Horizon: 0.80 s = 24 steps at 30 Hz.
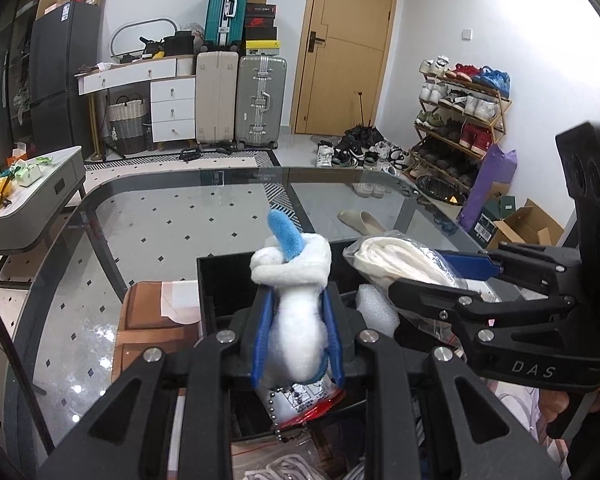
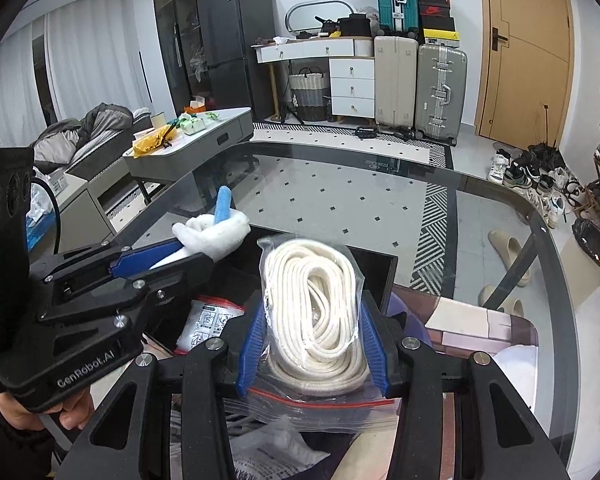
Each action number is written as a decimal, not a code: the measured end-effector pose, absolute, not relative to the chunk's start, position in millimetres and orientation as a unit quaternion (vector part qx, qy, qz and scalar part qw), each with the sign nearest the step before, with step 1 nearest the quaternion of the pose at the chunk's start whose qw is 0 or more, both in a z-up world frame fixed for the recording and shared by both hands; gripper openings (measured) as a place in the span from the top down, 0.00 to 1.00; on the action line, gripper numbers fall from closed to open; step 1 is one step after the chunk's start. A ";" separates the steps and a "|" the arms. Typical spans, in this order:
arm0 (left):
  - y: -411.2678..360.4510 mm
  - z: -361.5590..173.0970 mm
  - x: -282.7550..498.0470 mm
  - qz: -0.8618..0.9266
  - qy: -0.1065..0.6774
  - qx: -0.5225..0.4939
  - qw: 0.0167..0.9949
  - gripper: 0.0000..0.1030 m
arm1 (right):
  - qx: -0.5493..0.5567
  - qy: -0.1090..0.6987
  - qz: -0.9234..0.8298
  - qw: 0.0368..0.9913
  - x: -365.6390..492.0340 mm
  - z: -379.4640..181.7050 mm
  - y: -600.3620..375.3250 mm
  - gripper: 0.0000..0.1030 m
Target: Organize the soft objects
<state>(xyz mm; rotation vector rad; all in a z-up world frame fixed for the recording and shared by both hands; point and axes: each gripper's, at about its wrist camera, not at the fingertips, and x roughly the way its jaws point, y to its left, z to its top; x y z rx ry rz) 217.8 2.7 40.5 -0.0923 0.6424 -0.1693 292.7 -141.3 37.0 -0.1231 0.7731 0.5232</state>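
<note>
Two loads held at once above one landmark, the black bin [image 1: 220, 280] on the glass table [image 2: 340, 184]. Largest first: the bagged coil of white rope [image 2: 316, 312], pinched across its middle by the right gripper [image 2: 314, 344], blue pads squeezing the plastic; kept high over the bin's right half, probably for a straight drop inside. Next down in size: the white plush toy [image 1: 298, 320] with a blue nub on top, clamped around its body by the left gripper [image 1: 298, 336], over the bin's left half, its bead chain and tag dangling toward the bin. Below both, already in the bin: a red-zip bag [image 2: 204, 320] and a foam wrap piece [image 1: 376, 304], taking up floor space. Close side by side, so some risk of the two tools bumping during release. Beyond the bin, bare glass only.
</note>
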 end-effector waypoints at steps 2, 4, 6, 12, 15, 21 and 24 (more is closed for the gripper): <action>1.9 38.2 220.0 -0.082 0.318 -0.045 0.943 0.78 | -0.062 0.372 0.251 0.891 295.9 35.9 -138.5 0.56; 2.2 36.7 222.0 -0.081 0.321 -0.045 0.943 0.78 | -0.065 0.373 0.250 0.891 300.2 34.6 -136.6 0.56; 3.7 34.3 222.7 -0.080 0.323 -0.045 0.942 0.78 | -0.067 0.374 0.249 0.891 304.2 32.6 -134.1 0.56; 2.7 30.4 226.5 -0.078 0.330 -0.039 0.940 0.78 | -0.074 0.378 0.249 0.889 309.4 28.5 -128.2 0.56; 1.9 28.2 225.9 -0.081 0.333 -0.038 0.939 0.78 | -0.082 0.375 0.245 0.890 309.6 29.1 -127.0 0.56; 3.8 29.9 225.5 -0.086 0.345 -0.045 0.934 0.75 | -0.089 0.359 0.240 0.897 297.7 36.2 -130.1 0.53; 3.0 34.7 219.1 -0.085 0.343 -0.045 0.934 0.46 | -0.086 0.352 0.231 0.903 291.3 42.6 -136.0 0.47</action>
